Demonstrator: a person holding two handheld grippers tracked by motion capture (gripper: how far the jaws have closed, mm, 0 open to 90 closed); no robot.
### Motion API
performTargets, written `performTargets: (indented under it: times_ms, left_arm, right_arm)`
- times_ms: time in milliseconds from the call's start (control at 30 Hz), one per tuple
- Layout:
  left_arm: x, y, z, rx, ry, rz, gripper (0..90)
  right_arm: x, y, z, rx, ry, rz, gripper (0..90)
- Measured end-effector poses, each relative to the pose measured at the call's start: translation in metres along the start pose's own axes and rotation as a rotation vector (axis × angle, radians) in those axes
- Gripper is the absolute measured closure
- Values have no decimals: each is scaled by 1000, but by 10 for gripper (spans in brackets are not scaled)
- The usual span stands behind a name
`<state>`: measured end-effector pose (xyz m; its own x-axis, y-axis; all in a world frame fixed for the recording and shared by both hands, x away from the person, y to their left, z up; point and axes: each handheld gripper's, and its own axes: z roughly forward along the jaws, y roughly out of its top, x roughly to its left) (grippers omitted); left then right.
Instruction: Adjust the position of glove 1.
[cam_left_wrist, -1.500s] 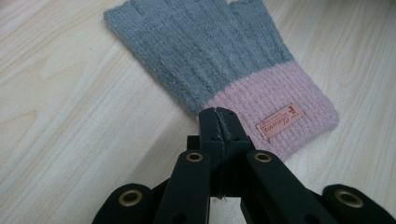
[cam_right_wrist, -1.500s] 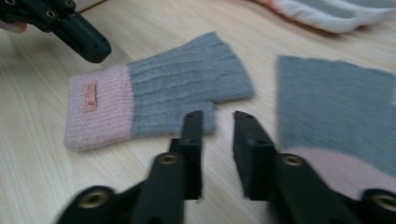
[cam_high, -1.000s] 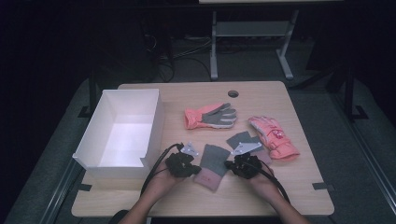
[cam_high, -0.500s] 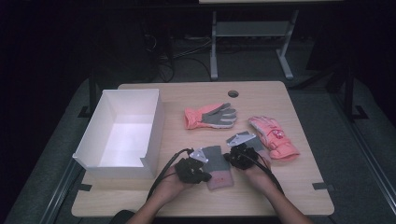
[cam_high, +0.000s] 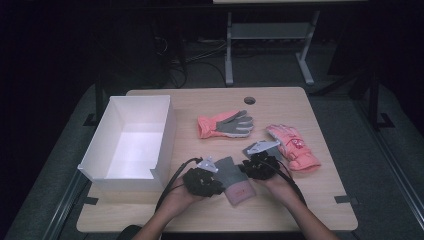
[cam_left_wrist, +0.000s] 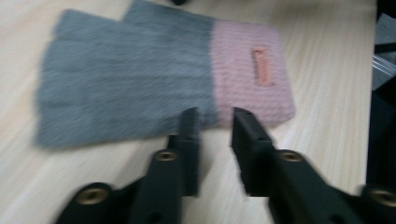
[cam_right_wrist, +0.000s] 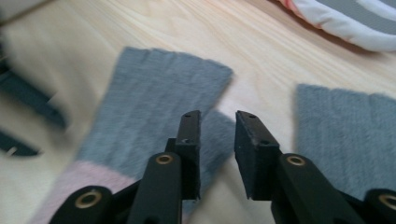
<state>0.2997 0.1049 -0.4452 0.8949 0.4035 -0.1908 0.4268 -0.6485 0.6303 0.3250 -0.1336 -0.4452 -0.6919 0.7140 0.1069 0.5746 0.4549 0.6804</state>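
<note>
A grey fingerless glove with a pink cuff (cam_high: 234, 179) lies flat near the table's front edge between my two grippers. My left gripper (cam_high: 218, 183) sits at its left side. In the left gripper view its jaws (cam_left_wrist: 215, 112) stand a little apart at the glove's (cam_left_wrist: 140, 79) near edge, where grey meets pink. They have just been opening and press on nothing. My right gripper (cam_high: 246, 170) sits at the glove's right. Its jaws (cam_right_wrist: 217, 114) have also just been opening and hang apart over the thumb flap of the glove (cam_right_wrist: 159, 102).
A white open box (cam_high: 167, 135) stands at the left. A pink glove with a grey palm (cam_high: 225, 124) lies mid-table, and a pink glove (cam_high: 295, 147) at the right. Another grey knit piece (cam_right_wrist: 345, 140) lies just right of my right gripper.
My left gripper has shifted slightly right, up to the glove's edge. The glove now lies a little nearer the front edge. The right gripper has barely moved.
</note>
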Motion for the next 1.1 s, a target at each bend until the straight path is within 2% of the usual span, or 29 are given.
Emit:
performTargets:
  times_ms: [33,67,100,133,233,267,400,433,500,533,600,667,700,733,833,1000,1033,1100]
  left_arm:
    - [0,-2,-3,-3,11,-5,613]
    - [0,-3,-6,-13,26,-14,613]
    - [0,-6,-9,-16,36,-15,535]
    - [-2,-8,-11,-14,49,-9,535]
    - [-8,-20,-15,14,82,25,422]
    - [-8,-20,-15,14,82,25,396]
    - [-4,-25,-12,22,91,9,333]
    - [-4,-26,-11,-1,89,-14,295]
    - [1,-26,-11,4,84,-10,275]
    - [1,-27,-9,-11,85,-28,275]
    - [4,-28,-9,2,88,-22,260]
    - [4,-29,-8,-12,85,-36,258]
    - [3,-28,-7,-29,87,-49,258]
    - [3,-28,-8,-21,89,-33,258]
    - [2,-26,-6,-28,87,-31,258]
    - [0,-27,-3,-20,94,-26,249]
    - [0,-27,-5,-14,96,-17,247]
    - [0,-26,-5,-44,100,-36,247]
  right_arm:
    - [4,-2,-4,-12,26,18,686]
    - [4,-2,-4,-12,26,18,686]
    - [12,-3,-8,-13,33,21,666]
    - [12,-3,-8,-13,33,21,666]
    - [27,-5,-7,-4,53,-9,662]
    - [27,-5,-7,-4,53,-9,662]
    - [35,-8,2,18,55,-18,651]
    - [38,-9,7,28,58,-14,648]
    - [41,-9,11,40,50,-30,652]
    - [41,-9,11,40,50,-30,652]
    - [43,-10,15,49,35,-52,672]
    - [43,-11,16,49,24,-66,702]
    - [44,-11,16,52,18,-72,720]
    - [44,-12,17,50,14,-77,740]
    - [45,-12,17,50,7,-90,845]
    - [45,-12,17,43,4,-101,857]
    - [44,-13,17,37,11,-89,858]
    - [44,-13,16,36,13,-88,860]
